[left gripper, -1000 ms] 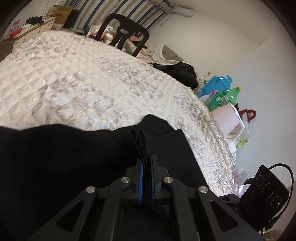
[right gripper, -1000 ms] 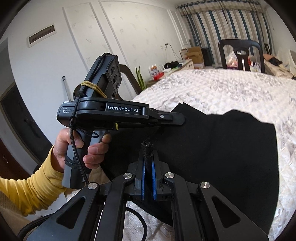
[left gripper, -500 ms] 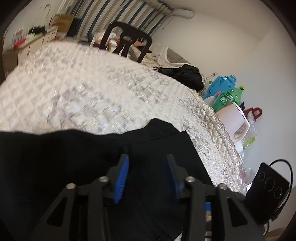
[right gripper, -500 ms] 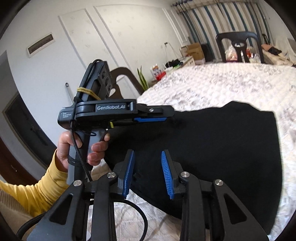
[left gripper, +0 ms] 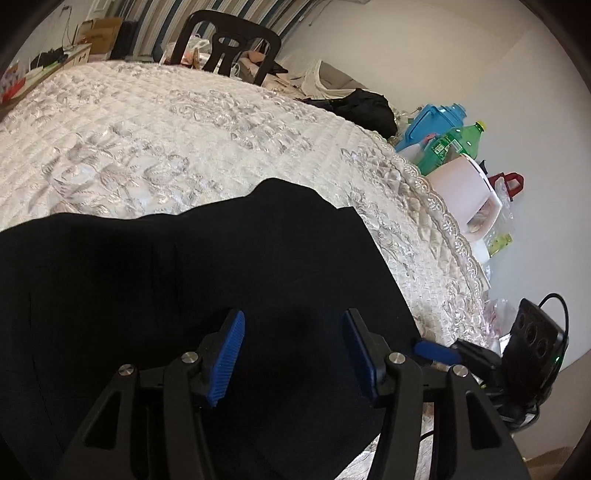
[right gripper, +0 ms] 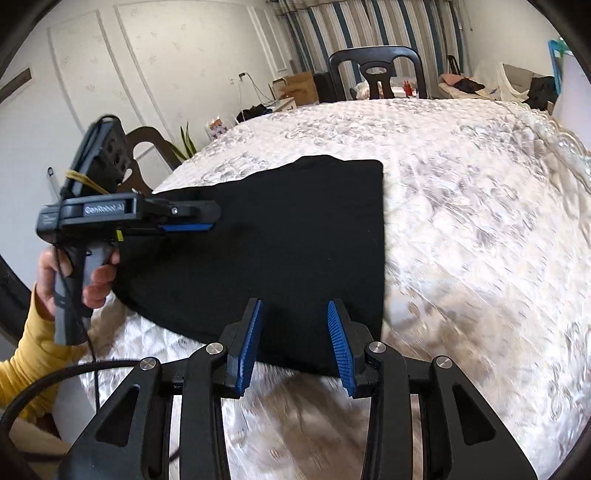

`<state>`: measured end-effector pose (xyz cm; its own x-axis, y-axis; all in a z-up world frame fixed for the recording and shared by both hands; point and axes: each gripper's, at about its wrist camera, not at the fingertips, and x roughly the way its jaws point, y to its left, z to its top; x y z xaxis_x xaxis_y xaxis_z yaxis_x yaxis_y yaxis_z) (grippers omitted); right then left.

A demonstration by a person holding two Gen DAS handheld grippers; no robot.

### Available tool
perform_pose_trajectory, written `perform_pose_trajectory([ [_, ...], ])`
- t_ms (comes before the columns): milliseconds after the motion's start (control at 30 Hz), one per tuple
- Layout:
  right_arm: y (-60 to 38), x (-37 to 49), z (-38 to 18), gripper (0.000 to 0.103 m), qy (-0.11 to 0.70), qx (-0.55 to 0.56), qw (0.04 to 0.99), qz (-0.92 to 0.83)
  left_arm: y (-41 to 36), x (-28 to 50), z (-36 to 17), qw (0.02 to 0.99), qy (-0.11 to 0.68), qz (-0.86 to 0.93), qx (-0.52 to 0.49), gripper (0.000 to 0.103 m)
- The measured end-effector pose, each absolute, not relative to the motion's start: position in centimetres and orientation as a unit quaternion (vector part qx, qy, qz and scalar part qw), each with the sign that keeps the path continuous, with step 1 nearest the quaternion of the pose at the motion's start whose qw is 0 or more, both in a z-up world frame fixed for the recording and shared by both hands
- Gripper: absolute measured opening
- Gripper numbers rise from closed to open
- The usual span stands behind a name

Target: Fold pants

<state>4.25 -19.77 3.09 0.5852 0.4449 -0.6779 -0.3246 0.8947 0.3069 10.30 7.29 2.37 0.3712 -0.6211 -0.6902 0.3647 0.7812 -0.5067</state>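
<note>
Folded black fabric pants (right gripper: 295, 236) flat on white quilted bed (right gripper: 461, 206); left hand-held gripper (left gripper: 291, 354) and right hand-held gripper (right gripper: 294, 334) jaws just opening, empty, fold apparently released to settle

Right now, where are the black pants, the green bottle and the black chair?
black pants (right gripper: 295, 236): right wrist view, middle of the folded cloth.
green bottle (left gripper: 456, 142): left wrist view, its body.
black chair (right gripper: 375, 55): right wrist view, top rail.

A lived-in home: beyond the jaws, a quilted cover (right gripper: 461, 206), striped curtains (right gripper: 354, 33), and a dining chair (right gripper: 376, 70).
</note>
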Motion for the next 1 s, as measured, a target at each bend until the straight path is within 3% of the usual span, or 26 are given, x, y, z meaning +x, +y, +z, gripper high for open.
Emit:
perform_pose_trajectory([
  [133, -21.2, 3.6, 4.1, 0.039, 0.377, 0.084, 0.899, 0.204, 7.7, 10.3, 3.2, 0.827, 0.478, -0.267, -0.125, 0.061],
  [233, -21.6, 3.9, 3.4, 0.049, 0.381, 0.089, 0.900, 0.192, 7.2, 10.4, 4.1, 0.825, 0.472, -0.279, -0.134, 0.063],
  [700, -23.2, 4.1, 1.1, 0.050, 0.410, 0.146, 0.880, 0.190, -2.1, 11.9, 5.1, 0.784, 0.508, -0.350, -0.074, 0.073],
  [733, -23.1, 4.1, 1.2, 0.049, 0.410, 0.147, 0.879, 0.193, -2.8, 12.1, 4.9, 0.780, 0.513, -0.352, -0.067, 0.073],
  [767, -23.1, 4.2, 1.2, 0.039, 0.411, 0.154, 0.877, 0.198, -3.4, 12.3, 4.8, 0.776, 0.519, -0.353, -0.063, 0.073],
  [867, -23.5, 4.0, 1.1, 0.028, 0.405, 0.173, 0.874, 0.205, -4.9, 12.7, 4.7, 0.769, 0.528, -0.358, -0.042, 0.074],
  [1000, -23.7, 3.4, 2.0, 0.017, 0.371, 0.186, 0.878, 0.240, -6.7, 13.3, 4.5, 0.758, 0.546, -0.356, -0.016, 0.075],
])
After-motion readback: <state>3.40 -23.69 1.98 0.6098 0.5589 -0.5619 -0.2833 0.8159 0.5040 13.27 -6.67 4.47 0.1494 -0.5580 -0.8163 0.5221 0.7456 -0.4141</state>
